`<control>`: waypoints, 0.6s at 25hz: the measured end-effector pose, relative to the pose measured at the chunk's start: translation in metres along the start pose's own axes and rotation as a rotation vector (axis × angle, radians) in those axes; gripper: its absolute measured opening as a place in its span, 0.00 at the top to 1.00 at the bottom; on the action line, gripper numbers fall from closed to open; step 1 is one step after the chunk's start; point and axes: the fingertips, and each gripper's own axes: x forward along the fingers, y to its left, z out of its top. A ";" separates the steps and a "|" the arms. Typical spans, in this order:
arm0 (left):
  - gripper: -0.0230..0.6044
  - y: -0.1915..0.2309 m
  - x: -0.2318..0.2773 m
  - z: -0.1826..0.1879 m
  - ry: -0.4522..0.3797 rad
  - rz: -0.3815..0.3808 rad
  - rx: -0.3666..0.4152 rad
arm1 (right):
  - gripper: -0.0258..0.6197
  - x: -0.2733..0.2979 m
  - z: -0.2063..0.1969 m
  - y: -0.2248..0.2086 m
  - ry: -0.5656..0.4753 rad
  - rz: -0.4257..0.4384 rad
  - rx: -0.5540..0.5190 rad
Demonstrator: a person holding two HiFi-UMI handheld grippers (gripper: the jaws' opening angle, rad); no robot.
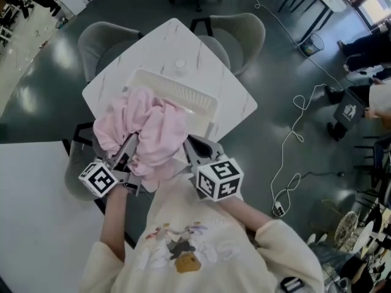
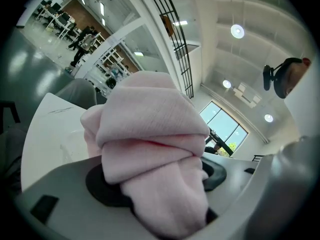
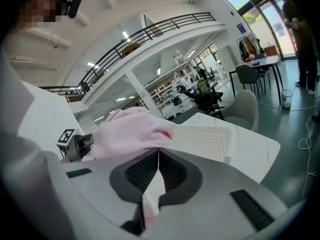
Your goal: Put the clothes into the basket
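A bunched pink garment [image 1: 153,124] hangs over the near edge of the white perforated basket [image 1: 183,93] on the white marble table [image 1: 235,99]. My left gripper [image 1: 128,144] grips its left side. In the left gripper view a thick fold of the pink garment [image 2: 150,149] fills the gap of the left gripper [image 2: 160,184]. My right gripper [image 1: 190,146] holds the garment's right side. In the right gripper view a thin edge of the pink garment [image 3: 130,129] is pinched in the right gripper [image 3: 157,171], with the basket [image 3: 205,141] just beyond. The basket's inside is partly hidden by cloth.
Two grey chairs [image 1: 101,38] [image 1: 241,32] stand at the table's far sides. A second white table [image 1: 30,212] lies at the lower left. A white cable [image 1: 293,139] trails over the dark floor on the right. A person's feet [image 1: 366,47] show at the far right.
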 end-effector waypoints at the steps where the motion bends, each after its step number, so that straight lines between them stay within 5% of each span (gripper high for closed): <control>1: 0.45 0.001 0.002 -0.001 0.010 0.006 0.000 | 0.95 -0.001 0.000 -0.001 0.000 -0.003 0.005; 15: 0.45 0.021 0.050 -0.023 0.206 0.099 0.071 | 0.95 -0.001 0.014 -0.033 -0.023 -0.050 0.058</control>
